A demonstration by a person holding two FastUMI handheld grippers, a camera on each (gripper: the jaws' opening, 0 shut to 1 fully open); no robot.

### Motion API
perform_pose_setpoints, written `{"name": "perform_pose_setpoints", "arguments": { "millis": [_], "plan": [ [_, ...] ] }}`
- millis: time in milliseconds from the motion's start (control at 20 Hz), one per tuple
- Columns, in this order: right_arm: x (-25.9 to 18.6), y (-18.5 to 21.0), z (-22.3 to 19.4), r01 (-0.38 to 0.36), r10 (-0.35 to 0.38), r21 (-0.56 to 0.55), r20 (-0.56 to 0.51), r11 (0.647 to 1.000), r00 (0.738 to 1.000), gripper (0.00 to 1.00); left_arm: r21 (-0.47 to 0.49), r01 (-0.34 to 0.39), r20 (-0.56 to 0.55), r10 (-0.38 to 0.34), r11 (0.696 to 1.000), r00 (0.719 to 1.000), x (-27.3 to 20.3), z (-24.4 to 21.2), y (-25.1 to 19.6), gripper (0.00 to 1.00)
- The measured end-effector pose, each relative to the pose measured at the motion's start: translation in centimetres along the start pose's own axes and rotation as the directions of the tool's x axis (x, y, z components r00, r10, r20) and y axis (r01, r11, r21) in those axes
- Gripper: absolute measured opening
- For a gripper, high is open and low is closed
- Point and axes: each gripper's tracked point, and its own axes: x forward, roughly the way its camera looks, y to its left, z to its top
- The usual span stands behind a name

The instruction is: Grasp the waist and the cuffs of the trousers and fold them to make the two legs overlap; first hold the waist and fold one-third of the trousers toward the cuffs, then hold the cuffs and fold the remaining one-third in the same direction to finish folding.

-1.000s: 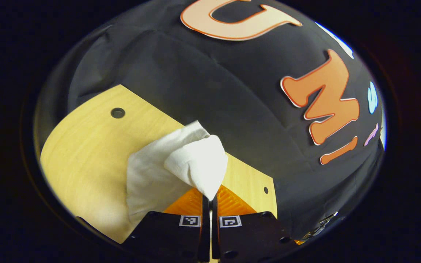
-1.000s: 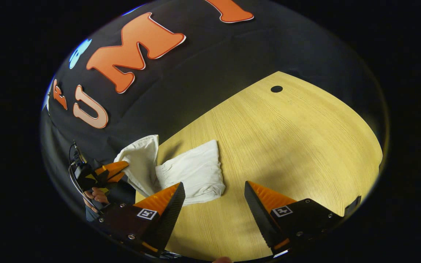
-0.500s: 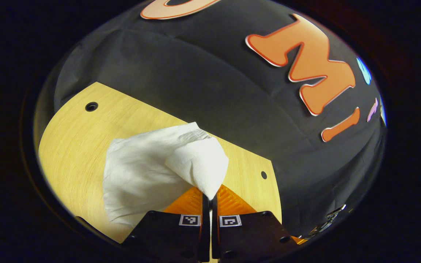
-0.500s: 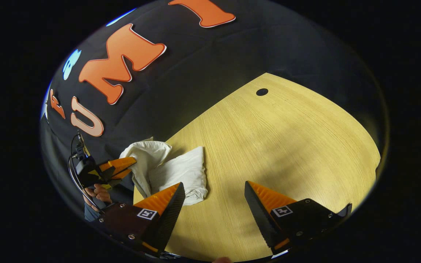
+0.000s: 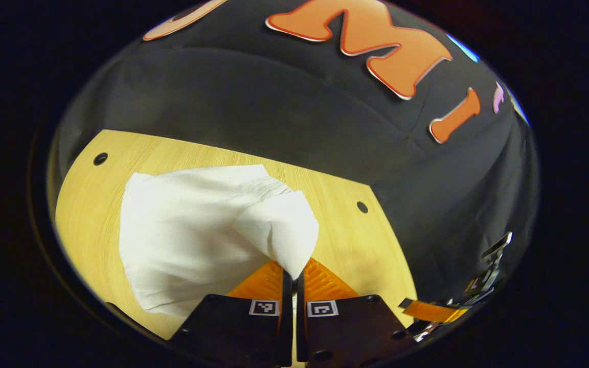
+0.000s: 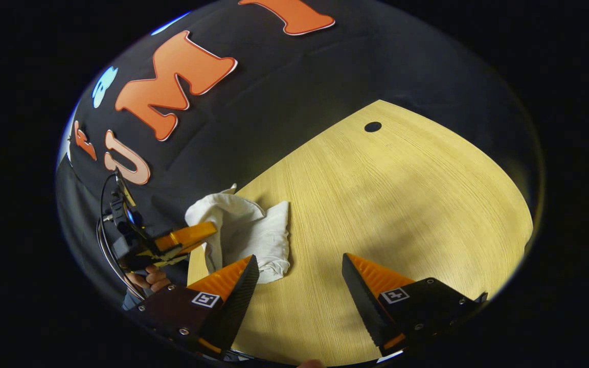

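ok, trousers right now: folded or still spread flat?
Folded, not settled. The white trousers sit bunched in layers on the table, one end lifted in the shut left tool. The right tool is open and empty.

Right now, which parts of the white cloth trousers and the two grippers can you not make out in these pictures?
- White cloth trousers, left gripper view: waist or cuff end cannot be told; folds cover each other, and the lower edge passes behind the left gripper.
- Trousers, right gripper view: small; the near edge lies behind one finger of the open right gripper.
- Wooden table: near edge cut off by the picture's rim.
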Motion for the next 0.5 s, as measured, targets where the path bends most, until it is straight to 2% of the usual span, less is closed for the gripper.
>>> {"name": "perform_pose_setpoints", "arguments": {
  "millis": [100, 250, 300, 350, 500],
  "plan": [
    [-0.3, 0.3, 0.5, 0.005, -0.004, -0.028, 0.024, 1.000, 1.000, 0.98, 0.044, 0.020, -0.051, -0.018, 0.999, 0.999, -0.3, -2.7, -0.8, 0.09],
    [-0.7, 1.1, 1.5, 0.002, 0.003, -0.078, 0.069, 0.997, 0.998, 0.98, 0.131, 0.026, -0.046, -0.020, 0.991, 0.999, -1.3, -4.7, -0.5, 0.65],
    [-1.0, 1.5, 1.8, 0.005, 0.004, -0.099, 0.082, 0.995, 0.997, 0.98, 0.159, 0.019, -0.035, -0.013, 0.987, 0.999, -1.9, -4.9, -0.4, 0.60],
    [-1.1, 1.9, 2.0, 0.004, 0.008, -0.122, 0.095, 0.993, 0.995, 0.98, 0.179, 0.007, -0.021, -0.003, 0.984, 1.000, -2.7, -4.7, -0.2, 0.77],
    [-1.5, 3.2, 2.6, 0.011, 0.014, -0.185, 0.136, 0.983, 0.991, 0.98, 0.210, -0.056, 0.060, 0.044, 0.976, 0.997, -5.4, -3.3, 1.0, 0.89]
  ]
}}
